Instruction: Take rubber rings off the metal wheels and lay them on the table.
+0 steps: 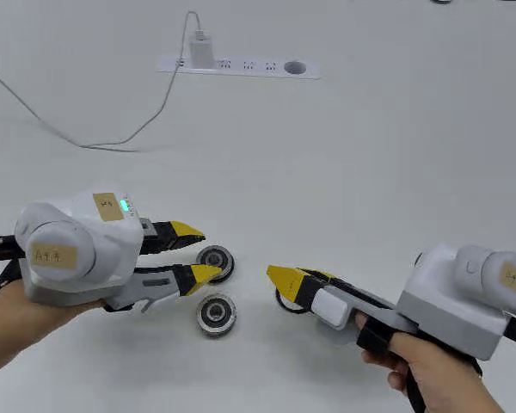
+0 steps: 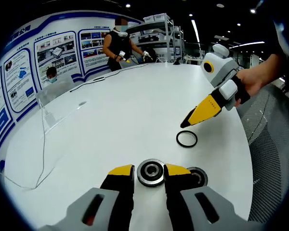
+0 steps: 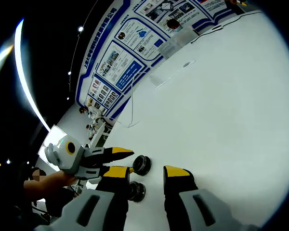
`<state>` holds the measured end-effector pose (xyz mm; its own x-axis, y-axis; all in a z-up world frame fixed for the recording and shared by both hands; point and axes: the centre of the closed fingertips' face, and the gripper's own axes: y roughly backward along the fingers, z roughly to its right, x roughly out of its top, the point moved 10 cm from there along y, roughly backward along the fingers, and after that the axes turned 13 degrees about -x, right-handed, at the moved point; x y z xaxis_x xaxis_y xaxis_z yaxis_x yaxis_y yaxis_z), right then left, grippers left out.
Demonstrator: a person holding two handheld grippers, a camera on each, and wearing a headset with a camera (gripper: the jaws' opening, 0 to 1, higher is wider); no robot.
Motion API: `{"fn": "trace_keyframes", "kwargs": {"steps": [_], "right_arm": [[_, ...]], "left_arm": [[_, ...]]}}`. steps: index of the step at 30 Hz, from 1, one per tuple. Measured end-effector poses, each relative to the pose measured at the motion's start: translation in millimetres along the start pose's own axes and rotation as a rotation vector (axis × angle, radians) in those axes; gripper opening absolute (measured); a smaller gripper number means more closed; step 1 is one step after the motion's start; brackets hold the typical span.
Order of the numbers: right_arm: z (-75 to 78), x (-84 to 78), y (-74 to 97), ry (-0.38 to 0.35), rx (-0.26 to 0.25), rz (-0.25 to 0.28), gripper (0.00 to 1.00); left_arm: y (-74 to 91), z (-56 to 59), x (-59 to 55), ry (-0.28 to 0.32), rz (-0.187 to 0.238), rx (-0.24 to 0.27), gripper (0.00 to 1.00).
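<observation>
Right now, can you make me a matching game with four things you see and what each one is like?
Things
1. rubber ring
2. power strip
3. left claw
4. near wheel

What it is like
A. white, at the table's far side, with a plug in it
B. open, yellow tips pointing at the far wheel
C. flat on the table, nothing inside it
D. black rubber around a metal hub

Pairs: 1-C, 2-A, 3-B, 4-D
</observation>
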<state>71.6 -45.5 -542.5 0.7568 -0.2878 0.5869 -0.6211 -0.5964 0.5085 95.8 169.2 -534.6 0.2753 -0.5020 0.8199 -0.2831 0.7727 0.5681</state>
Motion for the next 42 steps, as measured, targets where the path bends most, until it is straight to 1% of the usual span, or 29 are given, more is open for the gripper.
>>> {"fn": "trace_keyframes", "kwargs": {"steps": [4, 7, 10, 11, 12, 13, 16, 19, 23, 26, 32, 37, 41, 42], "right_arm": [[-1.2, 0.3, -2.4, -0.008, 0.008, 0.004, 0.29], [-1.1, -2.4, -5.4, -0.014, 0.009, -0.005, 0.28], [-1.8, -4.1, -6.6, -0.019, 0.014, -0.012, 0.27], [-2.1, -4.3, -6.9, -0.021, 0.015, -0.013, 0.27], [-2.5, -4.4, -7.1, -0.022, 0.016, -0.014, 0.27], [-2.9, -4.4, -7.4, -0.024, 0.018, -0.014, 0.27], [-3.4, -4.3, -7.8, -0.029, 0.02, -0.015, 0.26], [-3.7, -3.8, -7.8, -0.036, 0.023, -0.014, 0.26], [-3.6, -3.4, -7.8, -0.039, 0.023, -0.013, 0.26], [-3.8, -3.2, -7.8, -0.044, 0.025, -0.014, 0.26], [-5.7, -1.7, -10.2, -0.056, 0.034, -0.012, 0.26], [-7.8, 0.3, -12.4, -0.061, 0.047, -0.007, 0.26], [-13.2, 1.6, -16.3, -0.063, 0.079, -0.012, 0.27], [-15.6, 1.6, -18.0, -0.056, 0.094, -0.014, 0.28]], "left_arm": [[-2.9, 0.1, -1.1, 0.002, -0.005, -0.009, 0.23], [-4.2, 1.2, -1.0, -0.003, -0.014, -0.016, 0.23], [-4.2, 1.1, -0.9, -0.001, -0.013, -0.016, 0.22], [-4.0, 1.0, -0.8, -0.006, -0.018, -0.012, 0.21], [-3.7, 0.9, -0.8, -0.028, -0.035, -0.009, 0.2], [-3.3, 0.5, -0.3, -0.066, -0.052, 0.001, 0.19], [-4.4, 1.8, -0.7, -0.035, -0.037, -0.01, 0.16], [-5.3, 0.9, -0.9, -0.035, -0.039, -0.016, 0.15], [-5.3, 0.7, -1.4, -0.016, -0.033, -0.017, 0.15], [-4.6, 0.3, -3.3, -0.015, -0.03, -0.019, 0.15], [-5.3, -1.0, -4.9, -0.028, -0.026, -0.026, 0.14], [-5.9, -1.6, -4.5, -0.041, -0.032, -0.032, 0.14], [-5.7, -1.8, -5.4, -0.046, -0.033, -0.035, 0.14], [-5.6, -1.5, -5.3, -0.064, -0.038, -0.037, 0.14]]}}
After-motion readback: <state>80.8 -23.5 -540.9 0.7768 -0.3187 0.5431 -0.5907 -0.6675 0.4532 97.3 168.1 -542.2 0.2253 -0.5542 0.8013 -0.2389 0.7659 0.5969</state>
